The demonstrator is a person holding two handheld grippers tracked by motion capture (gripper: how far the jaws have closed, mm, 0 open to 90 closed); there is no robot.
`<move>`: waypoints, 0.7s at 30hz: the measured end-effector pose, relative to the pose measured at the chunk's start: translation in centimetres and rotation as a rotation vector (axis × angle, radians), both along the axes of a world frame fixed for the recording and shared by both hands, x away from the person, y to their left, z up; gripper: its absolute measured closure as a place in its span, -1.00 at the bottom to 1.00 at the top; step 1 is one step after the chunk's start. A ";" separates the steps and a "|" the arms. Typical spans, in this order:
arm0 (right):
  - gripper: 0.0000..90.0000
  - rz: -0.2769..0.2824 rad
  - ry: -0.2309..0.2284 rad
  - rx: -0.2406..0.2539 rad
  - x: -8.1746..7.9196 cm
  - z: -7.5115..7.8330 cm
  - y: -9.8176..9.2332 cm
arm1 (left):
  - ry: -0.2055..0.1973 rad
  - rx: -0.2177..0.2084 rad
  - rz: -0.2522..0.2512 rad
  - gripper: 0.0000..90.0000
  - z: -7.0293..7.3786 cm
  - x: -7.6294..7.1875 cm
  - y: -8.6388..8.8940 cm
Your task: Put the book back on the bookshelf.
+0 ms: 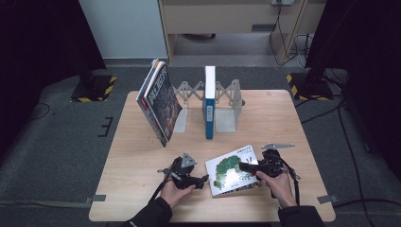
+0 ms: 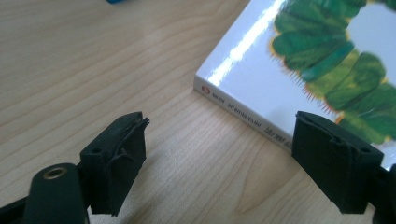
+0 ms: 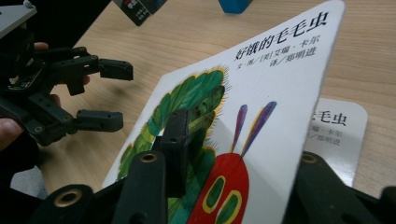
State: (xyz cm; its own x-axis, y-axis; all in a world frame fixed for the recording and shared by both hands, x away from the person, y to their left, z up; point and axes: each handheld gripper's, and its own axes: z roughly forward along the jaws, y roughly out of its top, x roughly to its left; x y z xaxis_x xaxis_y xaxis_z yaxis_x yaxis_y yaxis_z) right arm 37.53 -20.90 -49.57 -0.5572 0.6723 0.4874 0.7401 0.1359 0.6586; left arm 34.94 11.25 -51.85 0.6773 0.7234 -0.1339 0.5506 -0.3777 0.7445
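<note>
A white picture book (image 1: 231,175) with a green caterpillar on its front lies near the table's front edge. My right gripper (image 1: 243,166) reaches in from the book's right side and is shut on the front cover (image 3: 280,93), one jaw on top and one beneath. The cover is tilted up, and the title page (image 3: 338,126) shows under it. My left gripper (image 1: 204,180) is open at the book's left, low over the table. Its jaws (image 2: 222,121) stand wide by the spine corner (image 2: 243,109) without pressing on it. It also shows as the left gripper (image 3: 123,95) beyond the book.
At the back of the wooden table (image 1: 142,161) stands a grey folding book rack (image 1: 227,101) with an upright blue-spined book (image 1: 209,101). Left of it, a couple of dark-covered books (image 1: 160,101) lean over. A small metal hinge (image 1: 278,146) lies behind my right gripper.
</note>
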 end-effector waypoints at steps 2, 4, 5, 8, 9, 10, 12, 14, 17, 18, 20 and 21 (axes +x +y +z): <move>0.45 0.003 0.001 0.003 0.0 0.0 0.0 | 0.009 -0.035 -0.005 -0.61 0.2 0.0 0.1; 0.48 0.005 0.000 0.009 0.0 0.1 0.0 | 0.014 -0.052 -0.008 -0.61 0.3 0.0 0.1; 0.54 0.011 -0.005 0.026 0.0 0.2 -0.1 | 0.017 -0.080 -0.014 -0.61 0.4 0.0 0.1; 0.61 0.018 -0.020 0.046 -0.1 0.5 -0.1 | 0.016 -0.094 -0.028 -0.61 0.5 -0.1 -0.1; 0.63 0.020 -0.023 0.051 -0.1 0.5 -0.1 | 0.021 -0.101 -0.039 -0.61 0.4 -0.1 -0.2; 0.65 0.022 -0.027 0.055 -0.1 0.6 -0.1 | 0.030 -0.104 -0.043 -0.62 0.4 -0.1 -0.3; 0.68 0.022 -0.029 0.071 -0.1 0.7 -0.1 | 0.038 -0.098 -0.047 -0.63 0.2 -0.2 -0.5; 0.72 0.021 -0.032 0.084 -0.2 0.8 -0.1 | 0.047 -0.102 -0.052 -0.64 0.1 -0.1 -0.6; 0.75 0.027 -0.043 0.096 -0.2 1.0 -0.2 | 0.064 -0.127 -0.057 -0.65 -0.1 -0.1 -0.8; 0.76 0.028 -0.046 0.101 -0.3 1.1 -0.2 | 0.069 -0.127 -0.062 -0.65 -0.1 -0.1 -0.9; 0.78 0.034 -0.059 0.108 -0.4 1.3 -0.3 | 0.071 -0.131 -0.063 -0.66 -0.2 -0.1 -1.0; 0.79 0.039 -0.069 0.113 -0.4 1.4 -0.3 | 0.076 -0.131 -0.073 -0.67 -0.3 -0.1 -1.2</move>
